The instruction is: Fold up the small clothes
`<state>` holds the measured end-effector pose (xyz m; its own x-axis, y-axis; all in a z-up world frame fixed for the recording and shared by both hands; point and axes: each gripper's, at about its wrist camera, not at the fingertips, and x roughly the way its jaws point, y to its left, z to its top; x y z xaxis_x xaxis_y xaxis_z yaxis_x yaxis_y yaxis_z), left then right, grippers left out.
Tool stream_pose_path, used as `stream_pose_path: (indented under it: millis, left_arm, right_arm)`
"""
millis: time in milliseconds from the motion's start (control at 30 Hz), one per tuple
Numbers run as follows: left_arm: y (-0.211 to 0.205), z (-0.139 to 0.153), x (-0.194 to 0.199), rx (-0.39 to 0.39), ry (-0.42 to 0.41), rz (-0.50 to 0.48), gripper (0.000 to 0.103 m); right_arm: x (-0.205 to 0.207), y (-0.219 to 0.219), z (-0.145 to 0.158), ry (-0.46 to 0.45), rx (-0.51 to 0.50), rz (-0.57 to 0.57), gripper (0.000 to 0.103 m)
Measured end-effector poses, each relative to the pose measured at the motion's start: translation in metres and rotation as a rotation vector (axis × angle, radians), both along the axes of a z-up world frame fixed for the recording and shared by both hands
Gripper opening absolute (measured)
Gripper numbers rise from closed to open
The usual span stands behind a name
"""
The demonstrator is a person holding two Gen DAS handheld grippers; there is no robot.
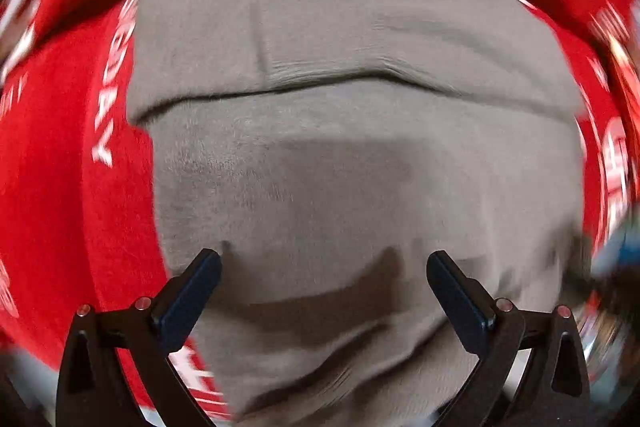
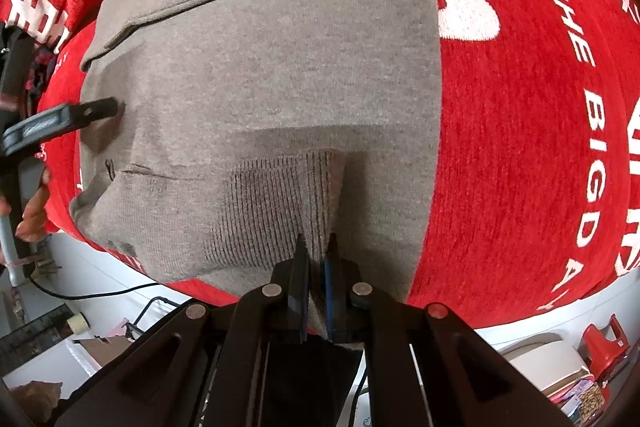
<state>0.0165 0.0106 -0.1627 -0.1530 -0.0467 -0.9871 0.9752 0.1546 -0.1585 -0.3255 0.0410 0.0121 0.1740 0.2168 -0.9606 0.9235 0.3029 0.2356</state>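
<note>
Right wrist view: you're pinching the sweater (image 2: 256, 99) hem with the right gripper (image 2: 316, 251), anchoring it near the blanket (image 2: 520, 147) edge | left gripper (image 1: 324, 267) spread, hovering over the sweater for a second hold.

Folded grey knit sweater (image 2: 260, 67) on red cloth (image 2: 520, 107)

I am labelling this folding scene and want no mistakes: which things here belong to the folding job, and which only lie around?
Belong to the job:
grey sweater
right gripper, shut on its ribbed hem
left gripper, open above it

Only lying around:
red blanket underneath
red stool
black cable
</note>
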Motion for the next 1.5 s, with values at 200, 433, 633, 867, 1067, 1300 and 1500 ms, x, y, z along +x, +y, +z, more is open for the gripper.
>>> stream_pose_path:
  millis: [200,433,633,867,1067,1300,1500]
  left_arm:
    - [0.025,-0.038,-0.013,0.087,0.036,-0.260,0.102]
    - [0.038,-0.070,-0.029,0.123,0.110,-0.346,0.007]
    - [0.040,-0.039,-0.008,0.017,0.175,-0.166,0.007]
    - [0.006,0.049,0.024,-0.194,0.145,0.011,0.007]
    - [-0.068,0.112,0.066,-0.339,0.057,0.104,0.007]
    - [-0.137,0.059,0.101,-0.291,-0.058,0.205,0.007]
    - [-0.164,-0.003,0.109,-0.217,-0.111,0.242,0.007]
  right_arm:
    - [-0.004,-0.002,-0.002,-0.013,0.009,0.003,0.006]
    - [-0.004,-0.001,0.009,-0.037,-0.005,0.025,0.006]
    - [-0.004,-0.011,0.056,-0.095,-0.109,0.016,0.006]
    - [0.014,-0.066,0.117,-0.130,-0.318,0.030,0.006]
    - [0.041,-0.144,0.139,-0.133,-0.462,0.045,0.006]
    - [0.075,-0.230,0.066,-0.063,-0.431,0.027,0.006]
    - [0.088,-0.263,-0.007,0.015,-0.359,0.007,0.006]
